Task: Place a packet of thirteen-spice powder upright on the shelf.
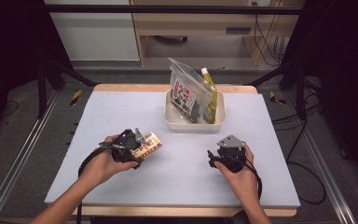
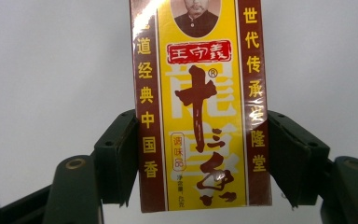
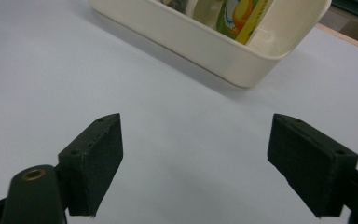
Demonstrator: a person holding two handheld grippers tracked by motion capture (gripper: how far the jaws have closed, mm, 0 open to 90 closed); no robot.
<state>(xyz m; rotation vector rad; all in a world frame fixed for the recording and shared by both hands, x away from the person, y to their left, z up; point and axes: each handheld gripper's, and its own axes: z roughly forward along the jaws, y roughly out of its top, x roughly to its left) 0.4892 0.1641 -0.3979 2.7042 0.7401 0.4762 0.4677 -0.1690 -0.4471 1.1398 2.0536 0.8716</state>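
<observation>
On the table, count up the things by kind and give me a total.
Cream tub: 1
Clear printed pouch standing in the tub: 1
Yellow-green drink pouch in the tub: 1
Yellow and brown spice box, clamped in the left gripper: 1
Total: 4

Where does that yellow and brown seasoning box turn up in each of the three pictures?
High view: the seasoning box sits left of centre, in the left hand-held gripper.
Left gripper view: the box fills the centre, clamped between the jaws.
Right gripper view: not in it.
Shared landmark: the cream tub on the table.
</observation>
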